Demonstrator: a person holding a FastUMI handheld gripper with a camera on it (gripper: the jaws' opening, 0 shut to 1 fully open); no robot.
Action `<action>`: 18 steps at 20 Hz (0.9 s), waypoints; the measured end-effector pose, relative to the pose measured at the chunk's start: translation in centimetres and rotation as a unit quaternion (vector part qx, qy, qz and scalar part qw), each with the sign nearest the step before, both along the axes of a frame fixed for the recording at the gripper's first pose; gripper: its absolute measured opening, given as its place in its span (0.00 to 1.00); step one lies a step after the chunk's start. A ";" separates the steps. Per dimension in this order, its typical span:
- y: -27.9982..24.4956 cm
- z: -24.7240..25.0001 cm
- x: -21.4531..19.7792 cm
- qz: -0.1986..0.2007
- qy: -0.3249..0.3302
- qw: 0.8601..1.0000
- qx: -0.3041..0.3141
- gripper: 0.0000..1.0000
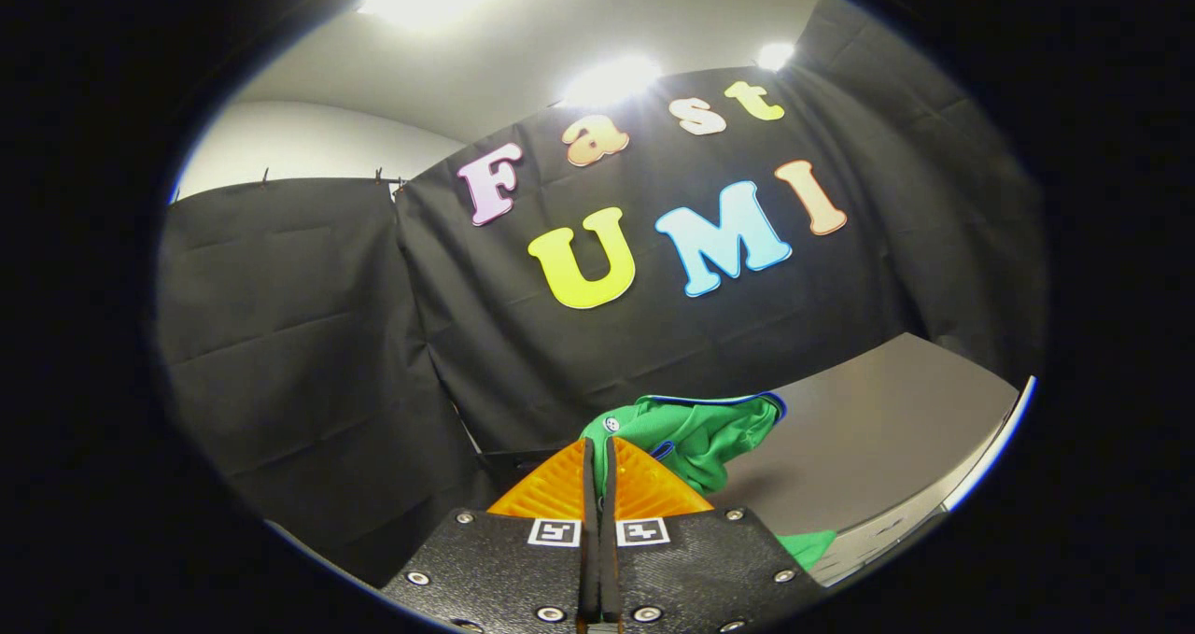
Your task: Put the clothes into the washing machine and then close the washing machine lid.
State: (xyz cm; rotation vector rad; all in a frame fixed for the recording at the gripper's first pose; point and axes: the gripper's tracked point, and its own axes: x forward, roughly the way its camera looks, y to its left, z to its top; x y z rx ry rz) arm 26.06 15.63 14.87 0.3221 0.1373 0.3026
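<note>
A green garment [700, 433] with a blue-trimmed edge and a small button bunches just ahead of my fingertips and hangs to their right. Another fold of it shows lower down, beside the right finger. My gripper [597, 443] is shut, and the cloth is pinched at the tips of the two fingers. The garment is lifted above a grey flat surface [878, 429] that lies beyond and to the right of the fingers. The part of the cloth under the fingers is hidden.
The grey surface has a pale front edge [990, 452] on its right side. Black booth cloth [308, 354] hangs close behind and to the left of the gripper. Bright ceiling lights [611, 78] shine above.
</note>
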 end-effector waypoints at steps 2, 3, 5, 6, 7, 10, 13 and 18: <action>1.6 0.1 -1.0 0.007 0.000 1.000 0.005 0.00; 2.4 0.3 -1.4 0.013 0.000 1.000 0.006 0.00; 4.0 0.6 -1.8 0.024 -0.002 1.000 0.006 0.00; 4.7 0.7 -2.0 0.029 -0.002 1.000 0.005 0.00; 5.5 0.8 -1.9 0.034 -0.004 0.999 0.007 0.00; 7.7 0.6 -1.5 0.047 -0.005 0.999 0.003 0.00; 10.0 0.2 0.1 0.062 -0.008 0.998 -0.004 0.00; 13.8 -1.4 3.8 0.088 0.002 0.996 -0.009 0.00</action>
